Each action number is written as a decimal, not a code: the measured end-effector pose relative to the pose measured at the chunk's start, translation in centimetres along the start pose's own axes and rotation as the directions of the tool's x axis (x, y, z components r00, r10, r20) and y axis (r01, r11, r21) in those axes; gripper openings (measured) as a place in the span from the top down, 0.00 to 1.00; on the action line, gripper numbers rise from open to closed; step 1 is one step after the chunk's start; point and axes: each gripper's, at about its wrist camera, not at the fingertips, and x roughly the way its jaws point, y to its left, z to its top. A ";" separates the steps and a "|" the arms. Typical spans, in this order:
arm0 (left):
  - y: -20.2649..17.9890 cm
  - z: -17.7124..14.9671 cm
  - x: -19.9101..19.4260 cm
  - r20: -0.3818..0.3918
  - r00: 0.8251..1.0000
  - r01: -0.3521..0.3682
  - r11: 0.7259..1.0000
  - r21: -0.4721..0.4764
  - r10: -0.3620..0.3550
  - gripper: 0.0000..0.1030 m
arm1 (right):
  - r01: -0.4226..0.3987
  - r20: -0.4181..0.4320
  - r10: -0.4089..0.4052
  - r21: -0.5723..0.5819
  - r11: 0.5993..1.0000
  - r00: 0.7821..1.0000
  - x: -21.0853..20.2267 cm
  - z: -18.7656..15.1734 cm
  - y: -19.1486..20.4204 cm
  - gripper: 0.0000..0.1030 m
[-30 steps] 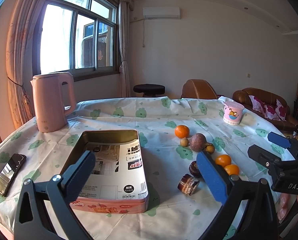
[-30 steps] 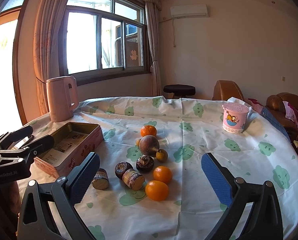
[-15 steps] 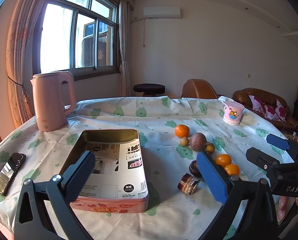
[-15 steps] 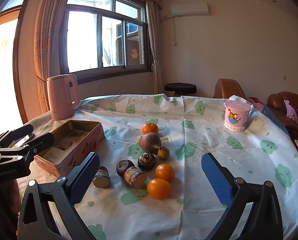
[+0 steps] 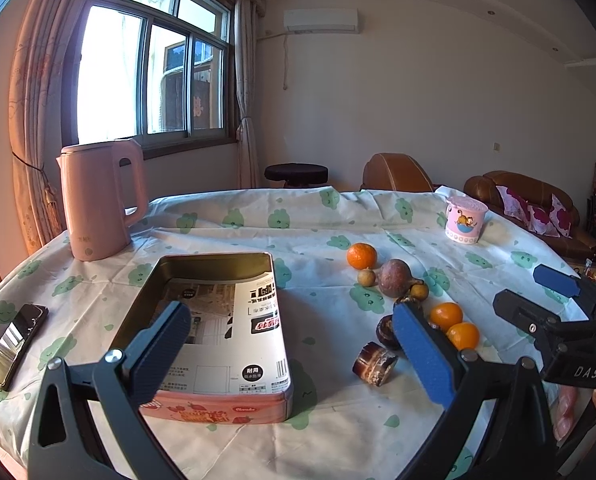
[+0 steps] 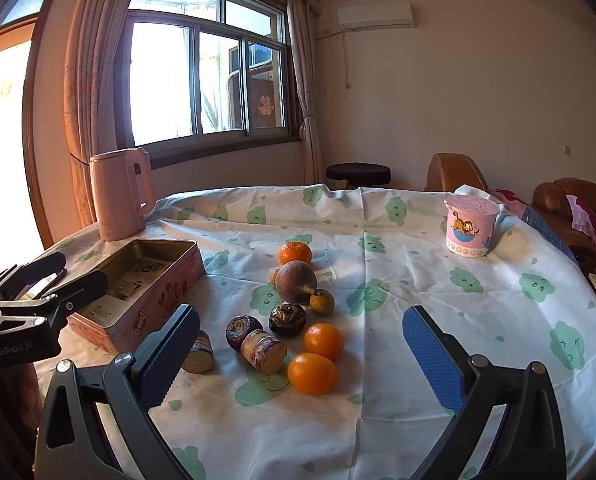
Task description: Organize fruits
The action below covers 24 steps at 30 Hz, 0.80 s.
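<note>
Several fruits lie loose on the cloth: two oranges (image 6: 311,373) nearest me, a third orange (image 6: 295,253) farther back, a large brown fruit (image 6: 296,276), dark round ones (image 6: 286,321) and cut brown pieces (image 6: 264,350). An open pink tin box (image 5: 214,328) with a printed paper inside sits left of them. My left gripper (image 5: 290,356) hovers open over the tin's near end. My right gripper (image 6: 301,354) hovers open just short of the near oranges. Neither holds anything. Each gripper shows at the edge of the other's view.
A pink kettle (image 5: 98,196) stands at the back left and a pink lidded cup (image 6: 470,226) at the back right. A phone (image 5: 16,344) lies near the table's left edge. Chairs, a stool and a sofa stand beyond the round table.
The right gripper has drifted slightly forward toward the fruits, so they sit a little nearer in its view. The left gripper has hardly moved.
</note>
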 end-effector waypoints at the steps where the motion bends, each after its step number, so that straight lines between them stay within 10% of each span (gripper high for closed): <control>1: 0.0 0.0 0.0 0.000 1.000 0.000 1.000 0.000 0.000 0.00 | 0.001 0.000 -0.001 0.000 1.000 1.000 0.0 0.0 0.0 0.01; 24: -3.3 -2.0 3.3 -0.103 0.989 0.115 0.992 0.060 -0.109 0.16 | 0.003 -0.122 -0.006 -0.025 1.000 0.992 3.4 -3.1 -1.5 0.11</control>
